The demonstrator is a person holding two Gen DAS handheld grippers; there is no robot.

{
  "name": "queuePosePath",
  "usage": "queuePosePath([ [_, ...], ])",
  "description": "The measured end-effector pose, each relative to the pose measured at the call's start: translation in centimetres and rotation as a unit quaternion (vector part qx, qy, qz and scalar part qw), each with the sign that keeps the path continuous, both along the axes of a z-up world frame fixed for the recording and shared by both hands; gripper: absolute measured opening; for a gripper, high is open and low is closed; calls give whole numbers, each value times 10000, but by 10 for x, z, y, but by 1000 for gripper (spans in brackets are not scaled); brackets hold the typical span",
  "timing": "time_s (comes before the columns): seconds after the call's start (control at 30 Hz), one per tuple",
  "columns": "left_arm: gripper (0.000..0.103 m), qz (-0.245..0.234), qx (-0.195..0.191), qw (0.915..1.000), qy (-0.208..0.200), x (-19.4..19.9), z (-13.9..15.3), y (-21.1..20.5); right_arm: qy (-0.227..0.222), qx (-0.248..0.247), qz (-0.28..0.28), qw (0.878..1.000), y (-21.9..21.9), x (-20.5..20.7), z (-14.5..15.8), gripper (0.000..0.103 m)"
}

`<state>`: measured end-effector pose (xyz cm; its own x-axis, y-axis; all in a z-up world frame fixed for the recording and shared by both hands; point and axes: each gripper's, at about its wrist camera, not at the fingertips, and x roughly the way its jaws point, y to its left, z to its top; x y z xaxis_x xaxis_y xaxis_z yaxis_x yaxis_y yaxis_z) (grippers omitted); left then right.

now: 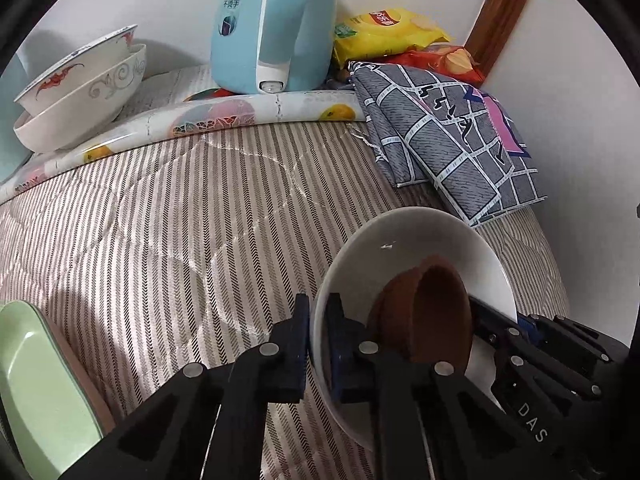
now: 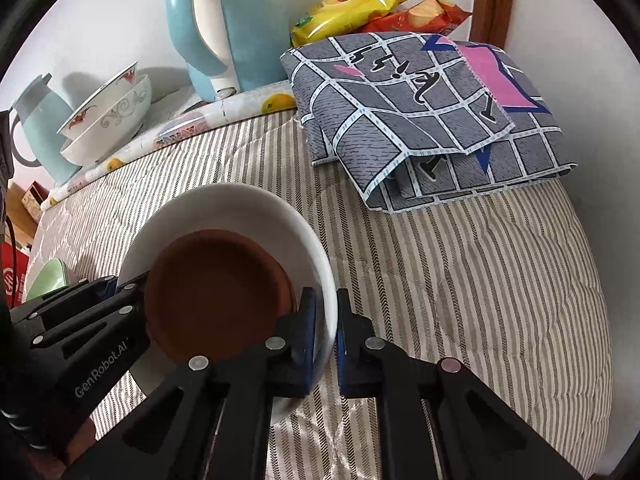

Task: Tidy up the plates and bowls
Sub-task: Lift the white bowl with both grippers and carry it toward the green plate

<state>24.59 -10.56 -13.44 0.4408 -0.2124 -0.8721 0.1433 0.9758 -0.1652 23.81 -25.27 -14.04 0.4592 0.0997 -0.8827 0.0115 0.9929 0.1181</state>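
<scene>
A white bowl (image 1: 404, 240) holds a small brown dish (image 1: 424, 312) and hangs just above the striped quilt. My left gripper (image 1: 318, 320) is shut on the bowl's left rim. My right gripper (image 2: 326, 320) is shut on the opposite rim of the same white bowl (image 2: 224, 208), with the brown dish (image 2: 216, 292) inside it. Two nested patterned bowls (image 1: 80, 96) stand at the back left; they also show in the right wrist view (image 2: 108, 120). A green plate (image 1: 40, 392) lies at the near left edge.
A blue kettle (image 1: 276, 24) stands at the back on a fruit-print mat (image 1: 224, 114). A folded grey checked cloth (image 2: 432, 116) lies at the back right, with snack bags (image 2: 360, 4) behind it. A pale blue jug (image 2: 36, 128) stands far left. The striped quilt (image 2: 460, 280) covers the surface.
</scene>
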Motion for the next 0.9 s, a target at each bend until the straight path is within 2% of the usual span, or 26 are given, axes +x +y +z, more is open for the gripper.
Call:
queuePosePath([
  [0.3,9,21,39,9999,-107,-18,12,5,-53,85,-34,9999,3,-17,7,8],
  [0.73,9,72,68,9989,-448,-52,47,17,-396,105,-11,9992,15,-53,42,8],
  [0.9,9,109,-29,9984,-547,-63,59,23,-517,94,-26,9986,19,-65,54,8],
])
